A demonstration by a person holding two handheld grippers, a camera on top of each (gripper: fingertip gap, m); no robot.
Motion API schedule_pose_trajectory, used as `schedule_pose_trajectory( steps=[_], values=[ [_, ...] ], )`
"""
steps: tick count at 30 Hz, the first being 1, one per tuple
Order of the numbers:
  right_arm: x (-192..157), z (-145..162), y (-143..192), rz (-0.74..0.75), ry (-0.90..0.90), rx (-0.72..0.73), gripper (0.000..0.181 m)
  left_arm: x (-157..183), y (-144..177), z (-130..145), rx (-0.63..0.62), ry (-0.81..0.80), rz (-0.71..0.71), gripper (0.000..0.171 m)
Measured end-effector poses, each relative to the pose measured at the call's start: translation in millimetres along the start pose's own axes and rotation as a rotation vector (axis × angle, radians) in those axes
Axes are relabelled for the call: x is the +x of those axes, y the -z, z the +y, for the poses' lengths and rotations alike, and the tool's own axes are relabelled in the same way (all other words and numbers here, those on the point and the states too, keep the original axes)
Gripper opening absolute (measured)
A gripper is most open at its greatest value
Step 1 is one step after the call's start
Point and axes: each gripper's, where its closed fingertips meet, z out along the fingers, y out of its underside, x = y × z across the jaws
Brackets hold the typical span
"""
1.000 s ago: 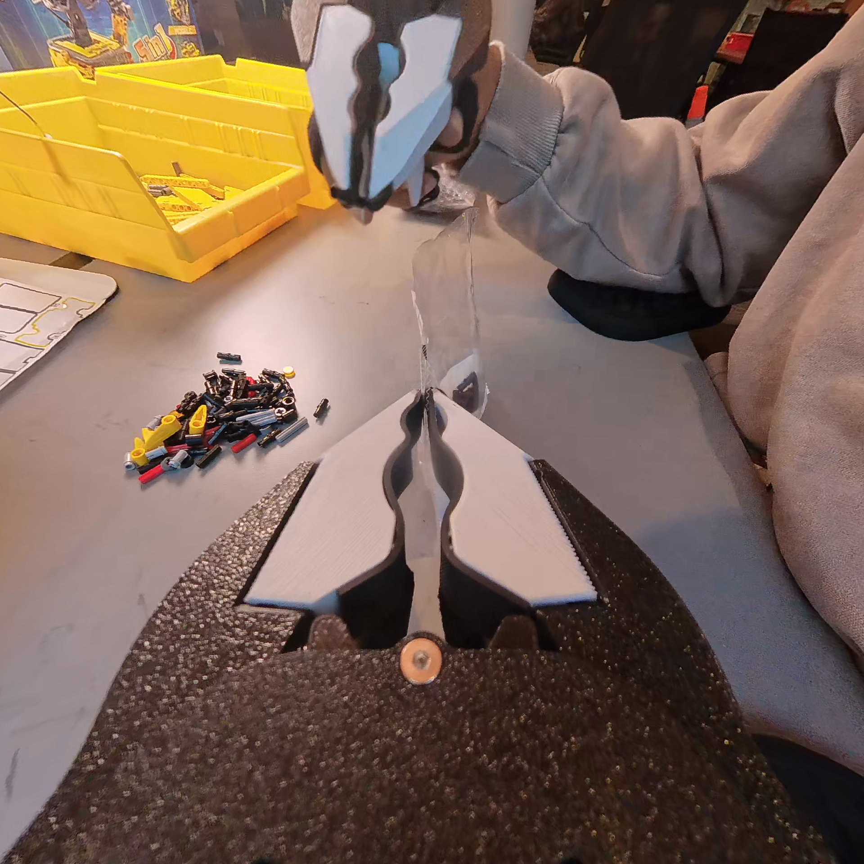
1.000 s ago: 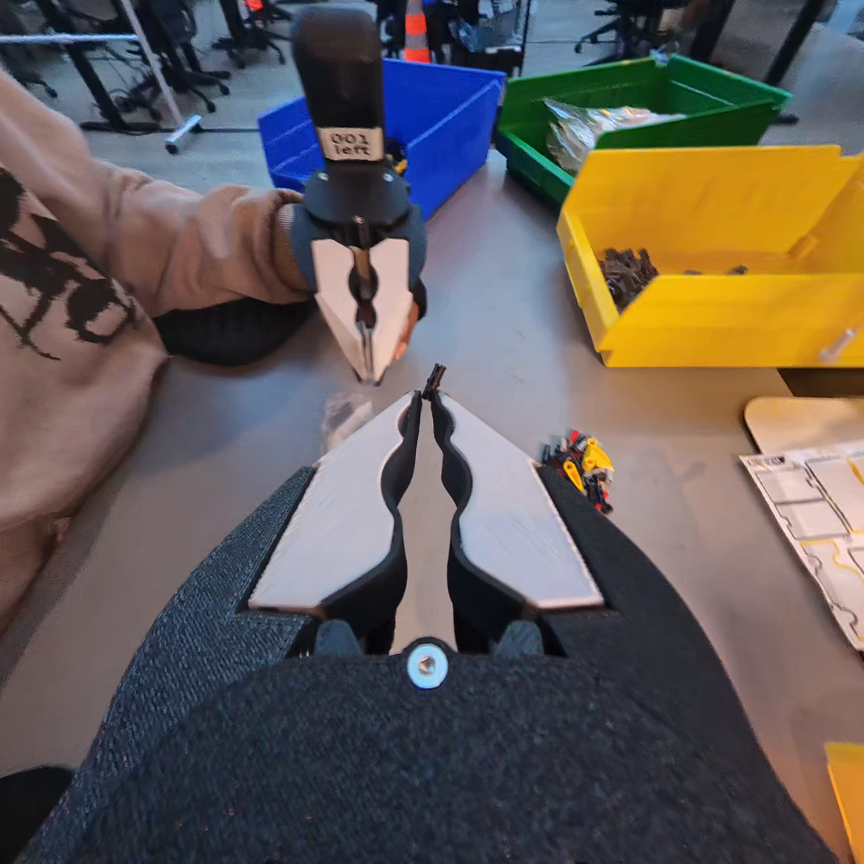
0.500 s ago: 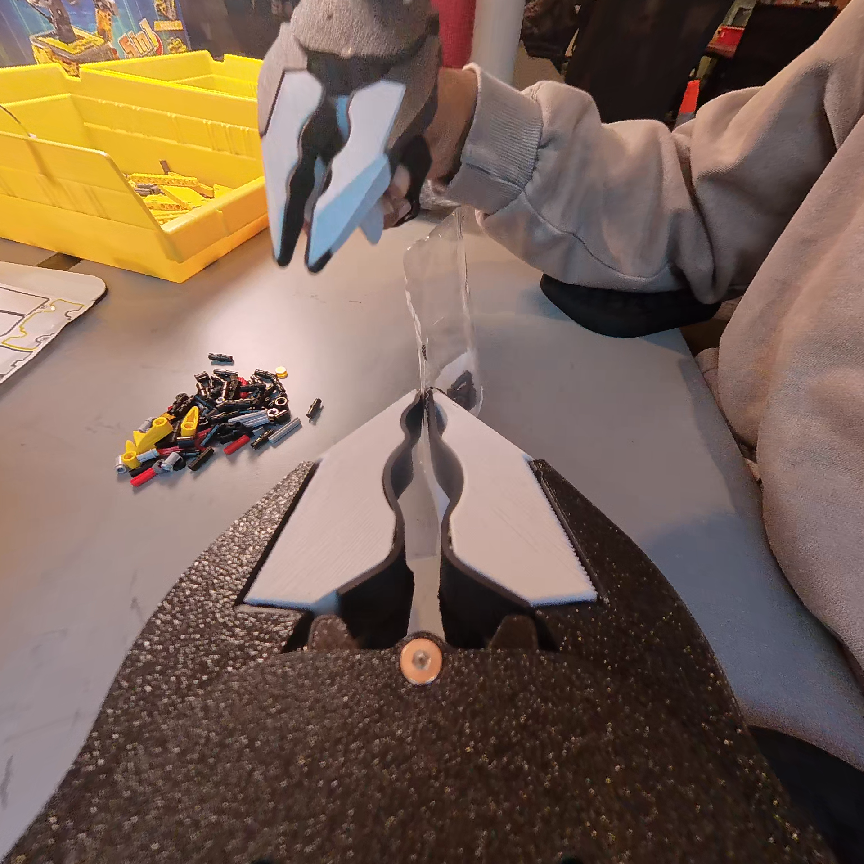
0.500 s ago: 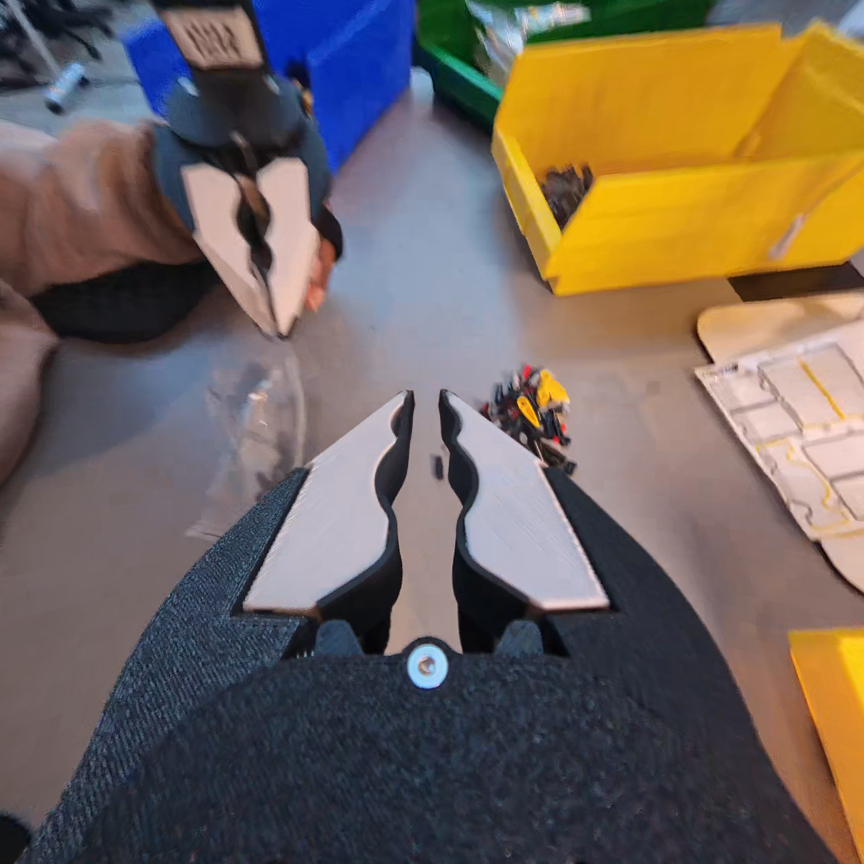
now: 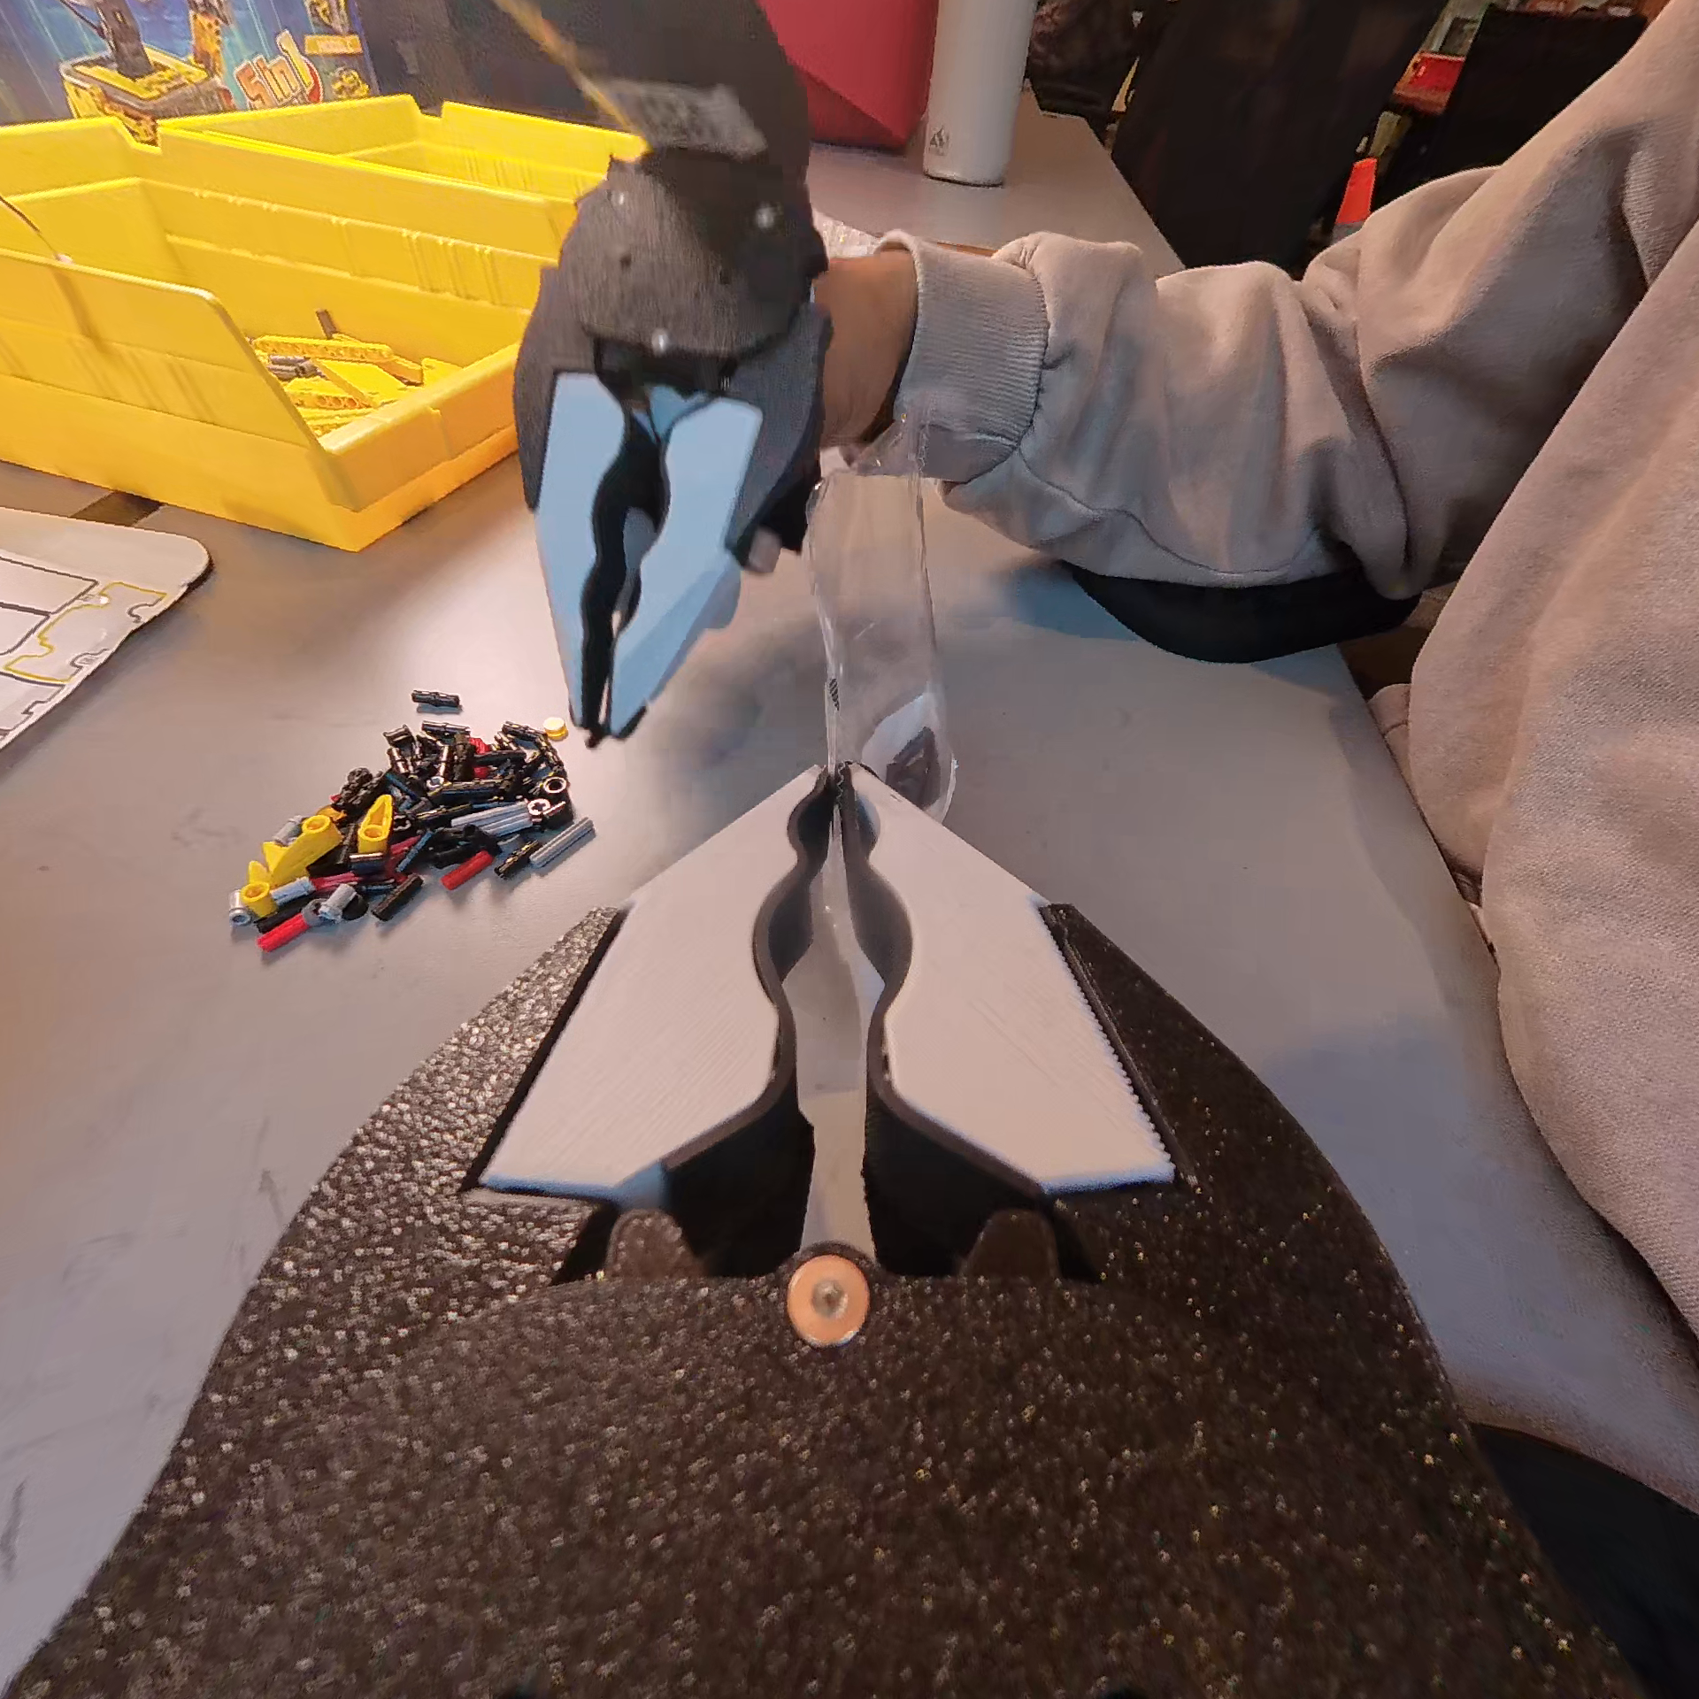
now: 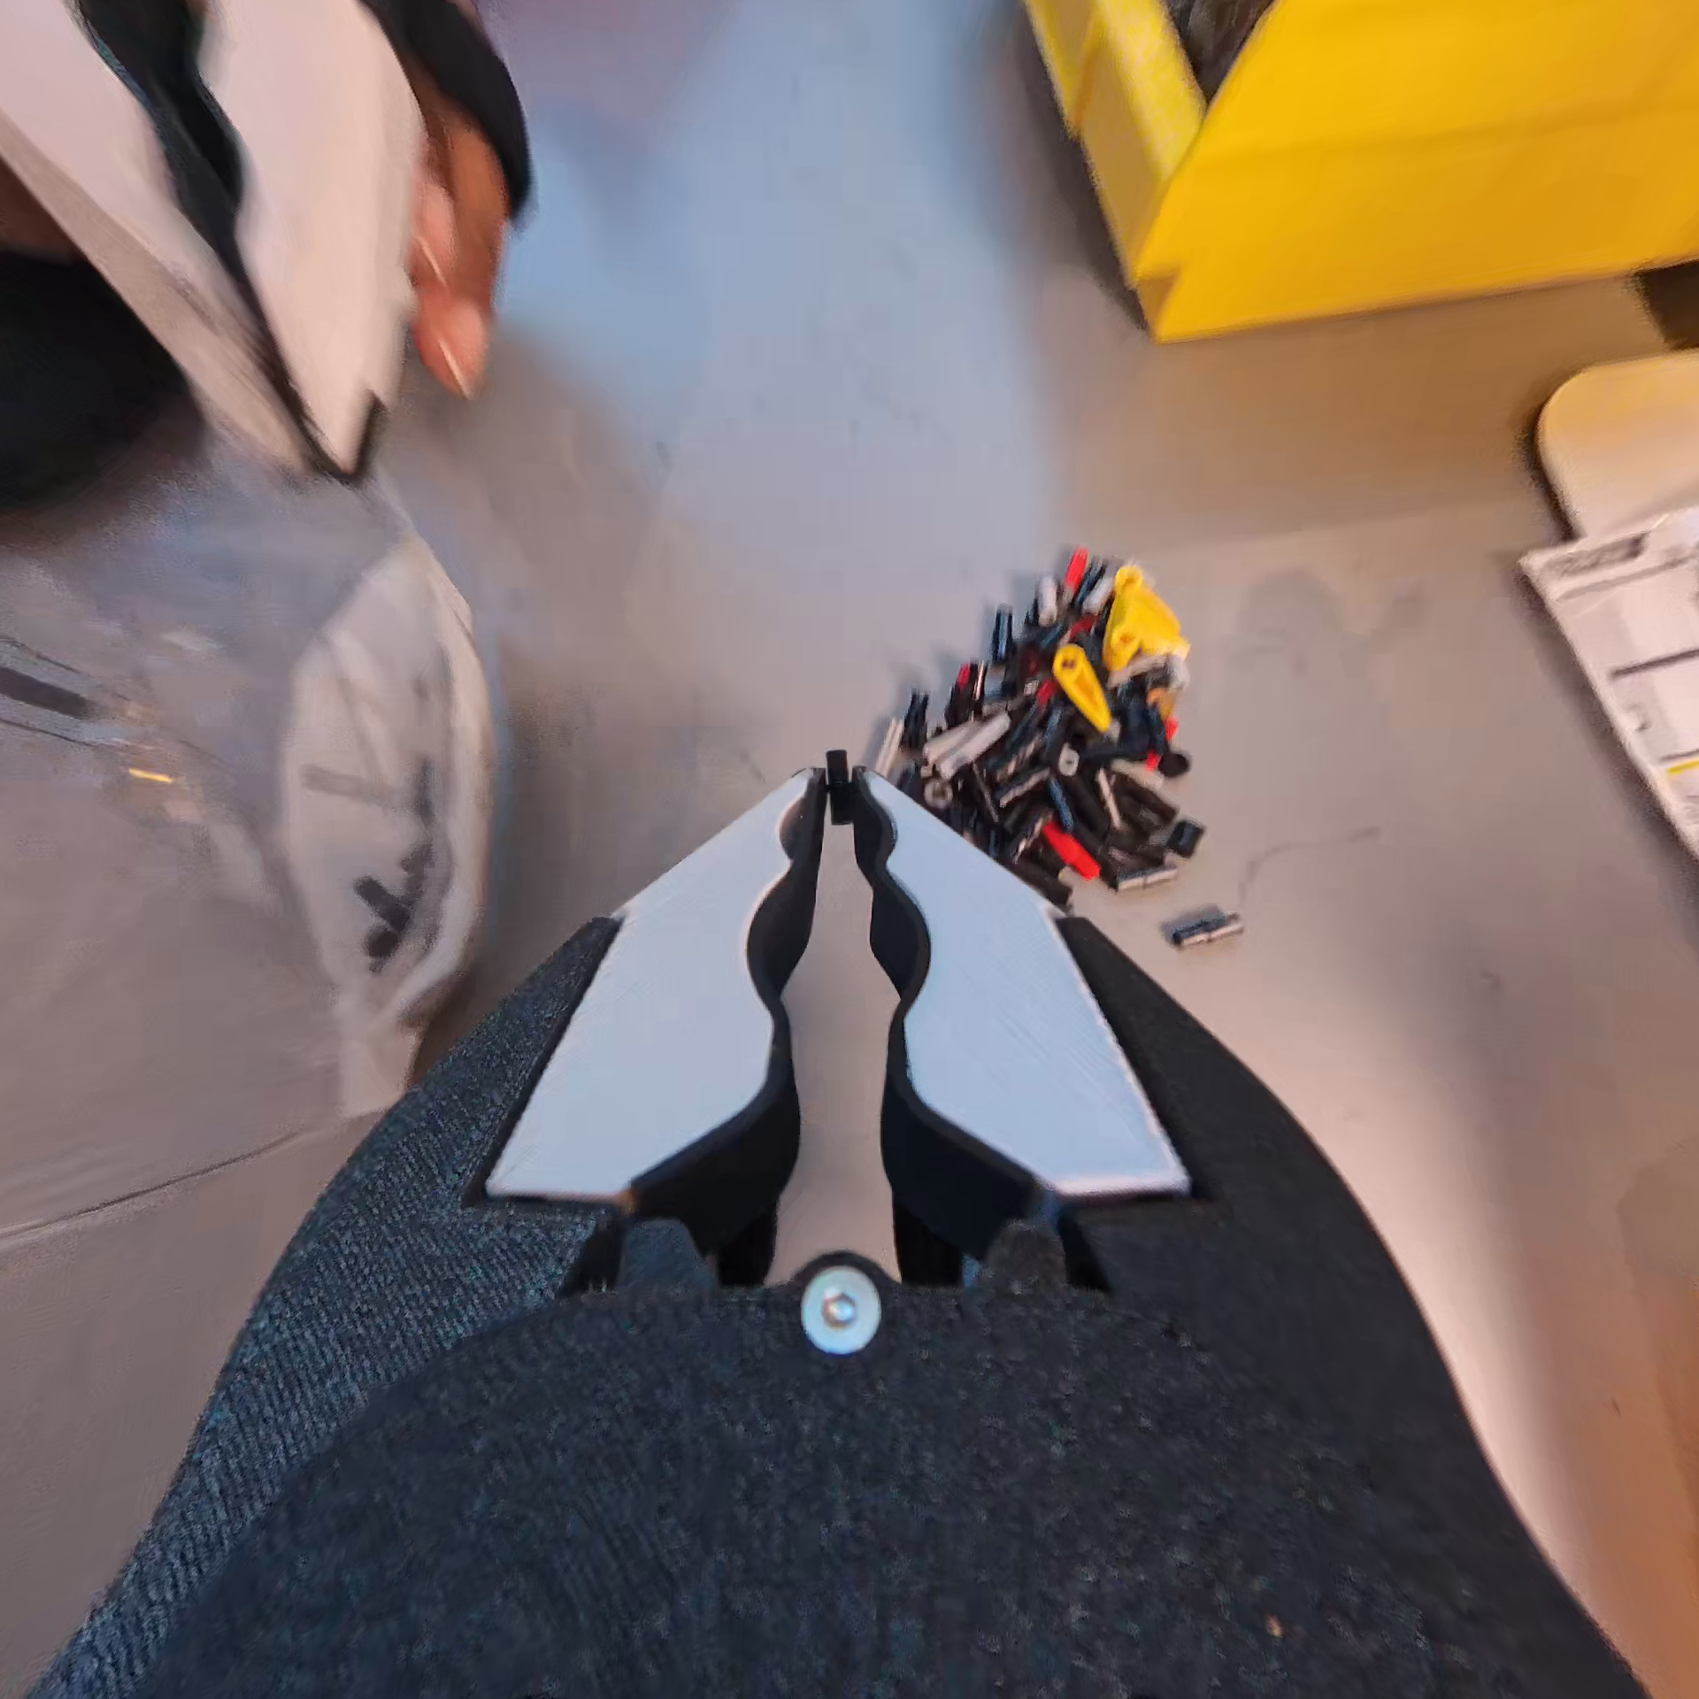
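My left gripper [image 5: 838, 783] is shut on the lower edge of a clear plastic bag [image 5: 873, 598], which stands up from its tips; a small dark piece shows inside the bag. My right gripper [image 6: 837, 781] is shut on a small black pin [image 6: 837, 789] held at its tips. It hangs low over the grey table [image 6: 827, 414], just left of a pile of small black, grey, red and yellow pieces [image 6: 1057, 763]. In the left wrist view the right gripper [image 5: 604, 728] points down beside that pile [image 5: 414, 818]. The bag shows blurred at left in the right wrist view [image 6: 276, 735].
Yellow bins [image 5: 276, 322] stand at the back left, one holding yellow parts; another yellow bin [image 6: 1379, 165] holds dark parts. A printed sheet [image 6: 1636, 662] lies by the pile. A person's sleeve [image 5: 1287, 414] rests on a black pad [image 5: 1241, 607]. The left gripper's tips are roughly 11 cm from the right gripper's.
My right gripper has moved away from the bag, down and over to the pile, opening briefly and closing again on the black pin. My left gripper still holds the bag in place.
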Motion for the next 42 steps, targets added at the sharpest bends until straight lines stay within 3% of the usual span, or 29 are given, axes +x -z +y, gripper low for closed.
schedule_pose_trajectory(
  steps=[4,6,10,15,17,21,25,37,42],
  values=[
    [-30,-75,53,-0.093,0.024,0.308,0.005,0,0,0,0.001,0.007,0.0,0.0],
    [-51,-85,65,-0.146,0.073,0.311,0.005,-1,0,0,0.001,0.008,-0.002,0.0],
    [-67,-67,56,-0.159,0.157,0.17,0.006,-1,0,-1,0.0,0.005,-0.005,0.0],
    [-63,-70,56,-0.182,0.115,0.216,0.01,-1,2,-2,0.002,0.001,-0.01,0.0],
    [-45,-74,57,-0.125,0.063,0.265,0.01,-1,2,-3,0.004,0.001,-0.009,0.0],
    [1,-23,17,0.066,0.03,0.046,0.012,0,1,-1,-0.002,0.003,-0.001,0.0],
    [4,9,-22,0.056,-0.017,-0.081,0.016,1,1,-1,-0.006,0.001,0.004,0.0],
    [7,14,-39,0.107,0.026,-0.164,0.007,1,1,-1,-0.008,-0.003,0.0,0.0],
    [7,15,-39,0.065,-0.049,-0.141,0.004,1,1,0,-0.009,-0.003,-0.003,0.0]
  ],
)
